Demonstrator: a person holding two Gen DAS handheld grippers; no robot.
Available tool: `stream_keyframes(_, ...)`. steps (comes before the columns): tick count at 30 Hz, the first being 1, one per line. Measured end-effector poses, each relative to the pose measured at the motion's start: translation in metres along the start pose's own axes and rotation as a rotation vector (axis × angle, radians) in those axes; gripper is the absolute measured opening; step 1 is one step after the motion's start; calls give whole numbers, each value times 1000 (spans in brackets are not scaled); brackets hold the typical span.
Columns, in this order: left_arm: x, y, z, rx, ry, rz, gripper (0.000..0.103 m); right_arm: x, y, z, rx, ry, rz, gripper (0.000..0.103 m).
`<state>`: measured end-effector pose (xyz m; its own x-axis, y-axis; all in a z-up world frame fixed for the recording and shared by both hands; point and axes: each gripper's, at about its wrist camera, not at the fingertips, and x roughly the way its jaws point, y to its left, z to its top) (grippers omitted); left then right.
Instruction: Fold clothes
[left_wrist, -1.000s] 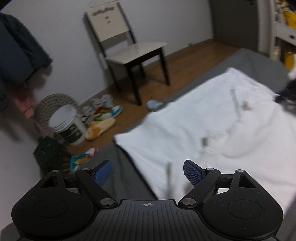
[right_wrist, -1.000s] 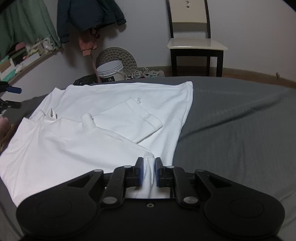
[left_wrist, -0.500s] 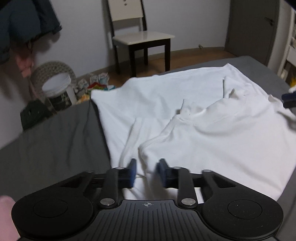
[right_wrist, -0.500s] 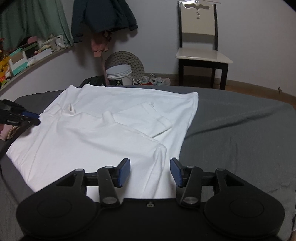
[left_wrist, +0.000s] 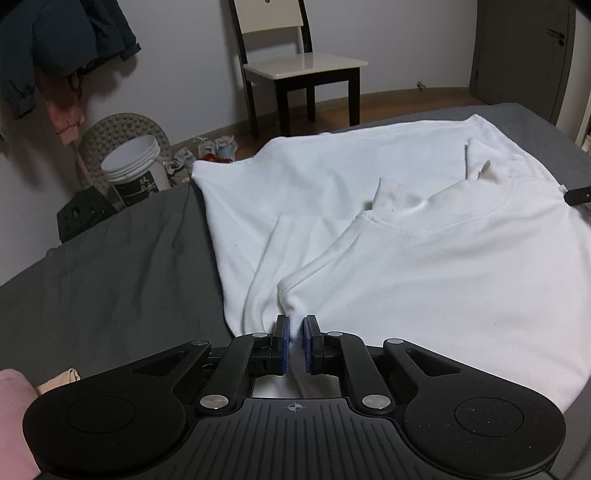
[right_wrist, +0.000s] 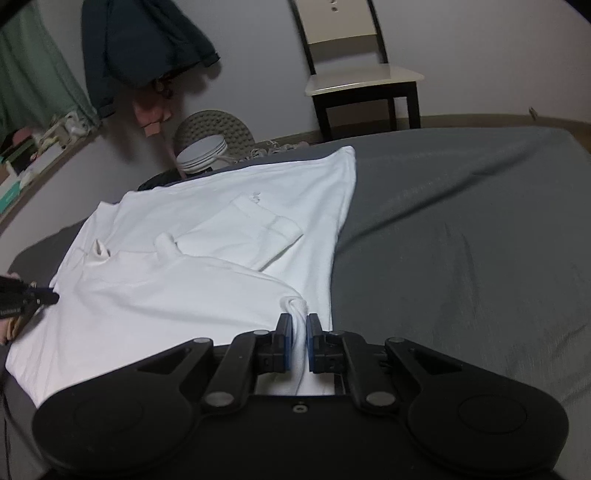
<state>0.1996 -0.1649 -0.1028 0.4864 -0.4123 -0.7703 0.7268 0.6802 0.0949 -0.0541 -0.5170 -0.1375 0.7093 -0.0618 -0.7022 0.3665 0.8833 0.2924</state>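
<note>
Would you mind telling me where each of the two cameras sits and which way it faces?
Left wrist: on the left gripper, looking across the white shirt on the grey bed toward the chair; its fingers pinch the shirt edge.
Right wrist: on the right gripper, looking across the shirt toward the same wall; its fingers pinch a shirt corner.
Shared: shirt, bed, chair, white bucket; each glimpses the other gripper.

The chair (left_wrist: 295, 62) back is cut off at the top edge, and items on the shelf (right_wrist: 22, 162) seem blurred.
</note>
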Motion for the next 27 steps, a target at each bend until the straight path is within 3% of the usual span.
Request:
stream_keyframes(2, -7, 1, -1, 8, -32, -17, 9, -5, 0, 0, -4, -5, 11, 26)
stream_keyframes(4, -20, 0, -4, 49, -67, -6, 13, -18, 8, 0, -87, -28, -13, 38)
stream_keyframes(6, -37, -5, -8, 114, -106, 29, 42, -37, 23, -4, -231, -65, -14, 59)
stream_keyframes(7, -49, -11, -12, 161, -143, 43, 75, -47, 32, -7, -312, -82, -9, 67)
stream_keyframes(8, -61, -18, -18, 214, -198, 49, 94, -57, 44, -14, -424, -96, 11, 78)
stream_keyframes(10, -86, -36, -29, 334, -293, 57, 96, -73, 76, -37, -672, -154, -13, 85)
stream_keyframes(11, -95, -45, -33, 396, -300, 51, 96, -79, 91, -50, -791, -182, -39, 89)
stream_keyframes(14, -111, -74, -44, 594, -272, 36, 96, -78, 129, -94, -1092, -192, -79, 96)
stream_keyframes(18, -113, -117, -61, 891, -217, 92, 96, -62, 162, -143, -1399, -161, -125, 97)
stream_keyframes(22, -99, -151, -73, 1104, -149, 135, 96, -42, 179, -167, -1560, -177, -221, 97)
stream_keyframes(27, -70, -179, -90, 1322, -42, 233, 96, -27, 188, -167, -1585, -237, -306, 96)
